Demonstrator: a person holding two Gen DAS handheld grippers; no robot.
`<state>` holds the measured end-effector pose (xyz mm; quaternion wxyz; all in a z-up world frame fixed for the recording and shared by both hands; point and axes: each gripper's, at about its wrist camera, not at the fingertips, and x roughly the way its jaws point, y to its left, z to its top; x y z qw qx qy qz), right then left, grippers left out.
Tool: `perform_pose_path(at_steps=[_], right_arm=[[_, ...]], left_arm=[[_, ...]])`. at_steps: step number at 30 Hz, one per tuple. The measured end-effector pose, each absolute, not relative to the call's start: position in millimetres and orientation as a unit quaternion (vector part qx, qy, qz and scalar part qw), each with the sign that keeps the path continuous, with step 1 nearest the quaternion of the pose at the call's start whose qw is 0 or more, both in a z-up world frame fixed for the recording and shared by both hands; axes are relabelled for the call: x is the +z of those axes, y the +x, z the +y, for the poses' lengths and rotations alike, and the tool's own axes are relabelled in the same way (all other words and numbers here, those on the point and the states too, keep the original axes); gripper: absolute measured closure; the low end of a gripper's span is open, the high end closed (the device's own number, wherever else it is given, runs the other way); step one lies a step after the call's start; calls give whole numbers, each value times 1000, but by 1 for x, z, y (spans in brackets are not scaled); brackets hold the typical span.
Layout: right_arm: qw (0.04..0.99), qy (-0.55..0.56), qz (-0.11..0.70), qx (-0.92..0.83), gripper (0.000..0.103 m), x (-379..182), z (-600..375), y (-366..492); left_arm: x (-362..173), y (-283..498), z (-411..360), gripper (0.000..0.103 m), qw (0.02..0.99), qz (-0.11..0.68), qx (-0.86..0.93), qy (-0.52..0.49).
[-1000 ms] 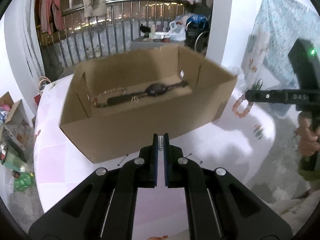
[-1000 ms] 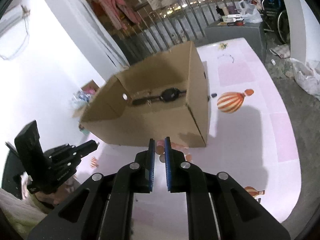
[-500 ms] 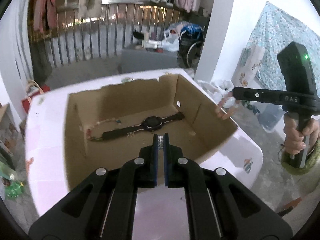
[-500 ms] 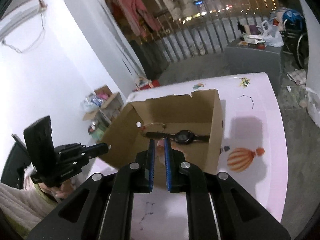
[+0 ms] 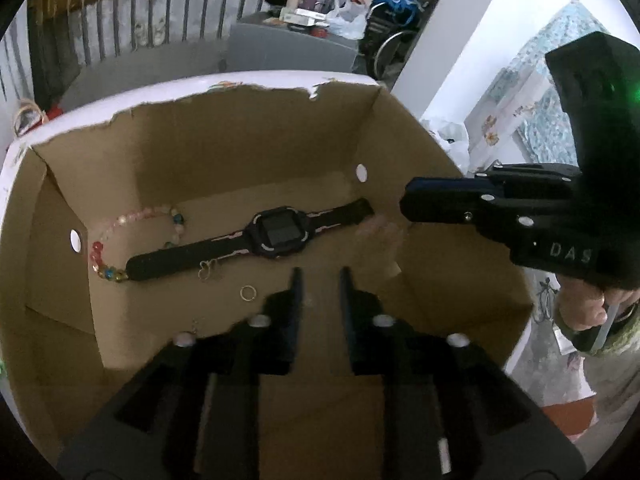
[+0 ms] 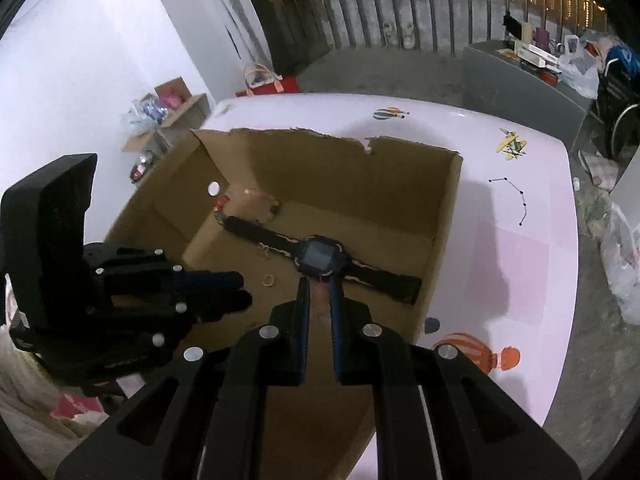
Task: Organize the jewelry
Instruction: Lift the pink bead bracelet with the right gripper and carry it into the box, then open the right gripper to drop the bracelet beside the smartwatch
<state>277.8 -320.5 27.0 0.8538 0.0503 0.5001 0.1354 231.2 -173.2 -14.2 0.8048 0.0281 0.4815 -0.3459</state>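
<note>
Bracelet [image 5: 382,236], perhaps, in right tongs [image 6: 319,296]

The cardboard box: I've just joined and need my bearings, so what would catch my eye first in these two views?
The black watch lies stretched across the floor of the open cardboard box, with a beaded bracelet curled at its left strap end and a small gold ring just in front. Both grippers hang over the box: the left gripper parted and empty, the right gripper holding something pale and blurred.
</note>
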Motion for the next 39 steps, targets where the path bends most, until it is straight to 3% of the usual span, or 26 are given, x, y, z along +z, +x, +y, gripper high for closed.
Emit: perform_pose_path(at_steps=[12, 13, 19, 21, 23, 33, 39], right_arm=[[883, 111, 444, 106, 92, 52, -358, 258], [886, 117, 437, 100, 87, 56, -362, 254], [898, 169, 404, 49, 64, 64, -388, 226], [886, 201, 414, 48, 62, 54, -395, 220], [874, 227, 425, 55, 60, 42, -397, 217], [813, 249, 521, 69, 57, -12, -367, 222], [818, 208, 534, 45, 57, -5, -349, 221]], left_arm=[[23, 225, -128, 71, 844, 423, -331, -17], [30, 222, -121, 70, 851, 411, -327, -17], [67, 206, -69, 41, 896, 363, -257, -19], [67, 204, -52, 30, 905, 362, -224, -20], [58, 205, -35, 27, 904, 376, -202, -31], [-7, 213, -25, 24, 849, 481, -198, -96], [-13, 210, -32, 22, 849, 483, -187, -99]])
